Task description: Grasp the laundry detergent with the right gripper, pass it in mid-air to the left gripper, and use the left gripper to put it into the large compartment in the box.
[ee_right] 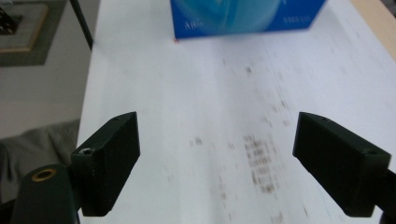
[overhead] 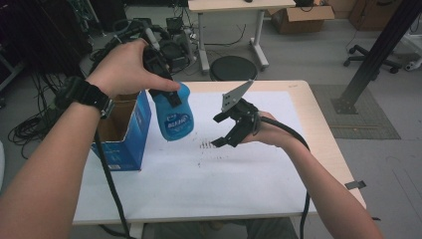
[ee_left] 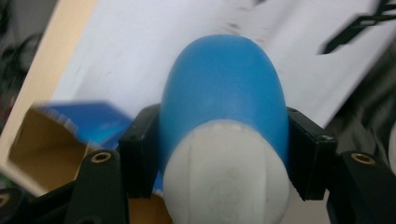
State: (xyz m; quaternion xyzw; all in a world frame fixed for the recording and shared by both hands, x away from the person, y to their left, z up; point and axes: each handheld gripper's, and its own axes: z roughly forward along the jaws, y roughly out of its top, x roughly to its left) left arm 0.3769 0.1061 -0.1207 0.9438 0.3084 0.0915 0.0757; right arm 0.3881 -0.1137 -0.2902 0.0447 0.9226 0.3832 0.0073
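The left gripper is clenched on a blue bottle, its two black jaws pressing the bottle's sides just above the white cap, as the left gripper view shows. The bottle hangs in the air, its cap end in the jaws and its rounded base lowest, above the tabletop's far left part and just beside the open blue cardboard box that stands at the left edge. Gripping at the narrow cap end probably gives the jaws a firm hold and leaves the body free to go into the box. The right gripper is released and holds nothing: its jaws stand wide apart over the white sheet, near the middle of the tabletop, above a patch of dark scuff marks. It seems to wait clear of the bottle's path.
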